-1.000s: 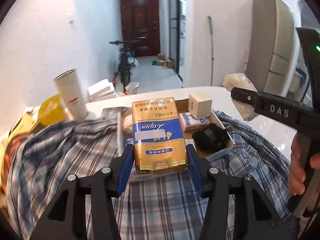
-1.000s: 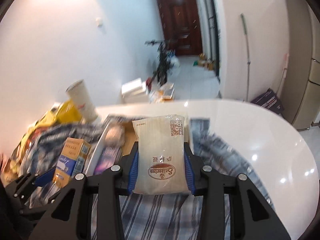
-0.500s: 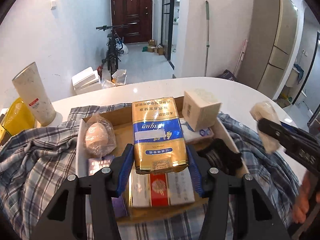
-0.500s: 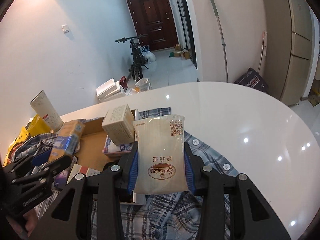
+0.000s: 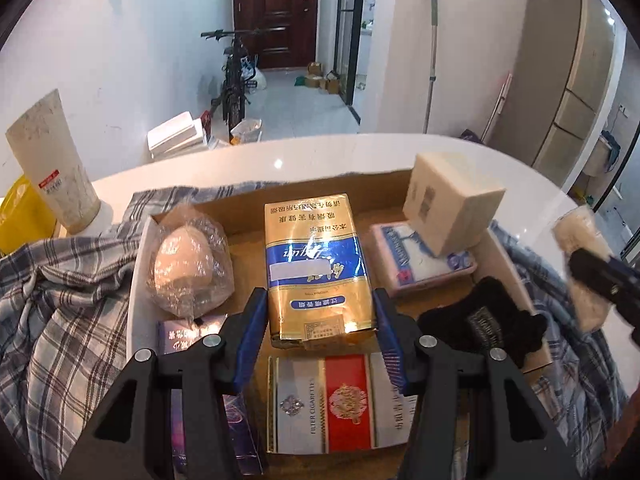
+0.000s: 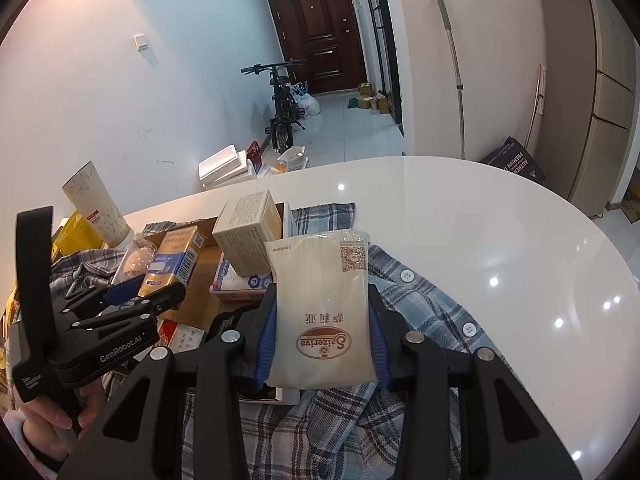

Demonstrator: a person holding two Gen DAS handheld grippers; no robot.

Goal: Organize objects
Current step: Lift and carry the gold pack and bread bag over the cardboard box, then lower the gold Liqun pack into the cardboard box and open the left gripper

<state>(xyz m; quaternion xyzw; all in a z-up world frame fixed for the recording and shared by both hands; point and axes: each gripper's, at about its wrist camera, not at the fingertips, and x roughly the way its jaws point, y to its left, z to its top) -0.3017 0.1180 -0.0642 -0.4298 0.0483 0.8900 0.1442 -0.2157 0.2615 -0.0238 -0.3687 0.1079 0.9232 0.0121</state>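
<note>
My left gripper [image 5: 319, 300] is shut on a gold and blue carton [image 5: 314, 264], which hangs over the middle of an open cardboard box [image 5: 240, 200]. The right wrist view shows the same gripper [image 6: 148, 292] and carton [image 6: 176, 256] at the left, held by a hand. My right gripper [image 6: 322, 304] is shut on a white sealed packet [image 6: 320, 280] with a brown oval logo, over the box's right side. In the left wrist view that gripper [image 5: 600, 276] and its packet [image 5: 580, 236] show at the right edge.
The box holds a beige cube box [image 5: 448, 204], a pink tissue pack [image 5: 416, 264], a black item [image 5: 488, 320], a bagged round thing [image 5: 188, 264], a red and white carton [image 5: 328, 400] and a purple box [image 5: 188, 336]. A plaid shirt [image 5: 60, 300] lies under it on the white table [image 6: 480, 240]. A white tube [image 5: 52, 172] stands far left.
Both grippers came forward and down toward the box with their loads. The left one now hangs over the box's middle, and the right one barely moved in the last half second.
</note>
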